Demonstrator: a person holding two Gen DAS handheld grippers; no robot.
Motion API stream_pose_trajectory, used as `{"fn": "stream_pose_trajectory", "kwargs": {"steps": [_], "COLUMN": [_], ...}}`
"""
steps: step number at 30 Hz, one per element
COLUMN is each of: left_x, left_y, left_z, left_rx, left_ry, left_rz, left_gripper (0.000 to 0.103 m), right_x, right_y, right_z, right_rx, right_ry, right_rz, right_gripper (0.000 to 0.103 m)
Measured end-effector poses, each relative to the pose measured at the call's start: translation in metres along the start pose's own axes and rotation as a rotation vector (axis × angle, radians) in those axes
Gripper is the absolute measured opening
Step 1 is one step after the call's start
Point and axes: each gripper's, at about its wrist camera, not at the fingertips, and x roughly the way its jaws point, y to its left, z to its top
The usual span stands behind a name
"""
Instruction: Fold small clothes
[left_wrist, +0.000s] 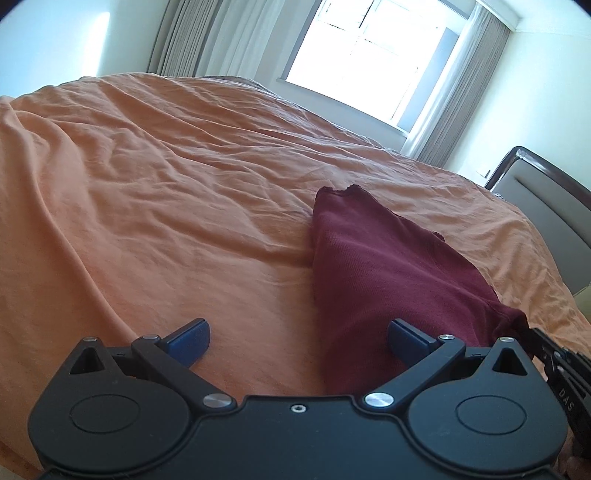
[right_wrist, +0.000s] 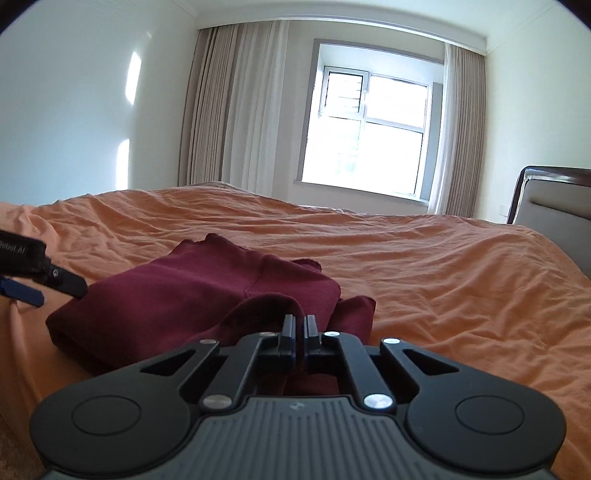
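A dark red garment (left_wrist: 384, 269) lies partly folded on the orange bedsheet (left_wrist: 166, 184). My left gripper (left_wrist: 299, 341) is open and empty, low over the sheet, with the garment's left edge running between its blue fingers (left_wrist: 406, 338). In the right wrist view the garment (right_wrist: 177, 295) lies ahead and to the left. My right gripper (right_wrist: 300, 325) is shut on a raised fold of the garment's near edge. The left gripper (right_wrist: 33, 280) shows at that view's left edge, beside the garment.
The orange sheet (right_wrist: 443, 277) covers a wide, wrinkled bed. A padded headboard (right_wrist: 554, 206) stands at the right. A bright window (right_wrist: 365, 133) with curtains is behind the bed.
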Motion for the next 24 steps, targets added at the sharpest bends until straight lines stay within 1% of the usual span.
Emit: {"fn": "stream_pose_trajectory", "kwargs": {"steps": [2, 4, 6, 7, 8, 11, 14, 18, 19, 21, 22, 23, 24], "left_x": [0.004, 0.006, 0.007, 0.008, 0.009, 0.009, 0.009, 0.009, 0.009, 0.010, 0.010, 0.010, 0.009], "left_y": [0.000, 0.000, -0.001, -0.001, -0.001, -0.002, -0.004, -0.005, -0.006, -0.006, -0.006, -0.006, -0.006], "left_z": [-0.001, -0.002, -0.003, -0.003, -0.002, -0.003, -0.004, -0.005, -0.005, -0.005, -0.005, -0.005, -0.005], "left_rx": [-0.002, 0.003, 0.015, 0.018, 0.017, 0.021, 0.031, 0.037, 0.038, 0.040, 0.040, 0.040, 0.041], "left_ry": [0.007, 0.010, 0.008, 0.009, 0.010, 0.011, 0.009, 0.009, 0.009, 0.009, 0.009, 0.008, 0.006], "left_rz": [-0.003, -0.007, -0.005, -0.005, -0.004, 0.003, 0.011, 0.017, 0.019, 0.020, 0.019, 0.018, 0.015], "left_gripper": [0.102, 0.102, 0.102, 0.102, 0.102, 0.102, 0.102, 0.102, 0.102, 0.102, 0.102, 0.102, 0.102], "right_x": [-0.001, 0.000, -0.001, -0.001, 0.000, 0.010, 0.031, 0.060, 0.065, 0.076, 0.081, 0.085, 0.088], "right_y": [-0.001, -0.011, -0.026, -0.033, -0.040, -0.055, -0.066, -0.071, -0.070, -0.070, -0.069, -0.068, -0.068], "right_z": [-0.005, -0.004, 0.000, 0.002, 0.005, 0.012, 0.017, 0.020, 0.020, 0.019, 0.018, 0.017, 0.017], "right_rx": [0.011, 0.087, 0.188, 0.228, 0.263, 0.336, 0.375, 0.392, 0.395, 0.399, 0.402, 0.403, 0.399], "right_ry": [0.009, 0.013, -0.005, -0.015, -0.022, -0.014, 0.023, 0.094, 0.107, 0.136, 0.149, 0.162, 0.170], "right_rz": [-0.006, 0.025, 0.064, 0.080, 0.094, 0.127, 0.134, 0.133, 0.140, 0.164, 0.173, 0.179, 0.186], "right_gripper": [0.004, 0.007, 0.024, 0.040, 0.052, 0.059, 0.066, 0.067, 0.066, 0.060, 0.054, 0.041, 0.033]}}
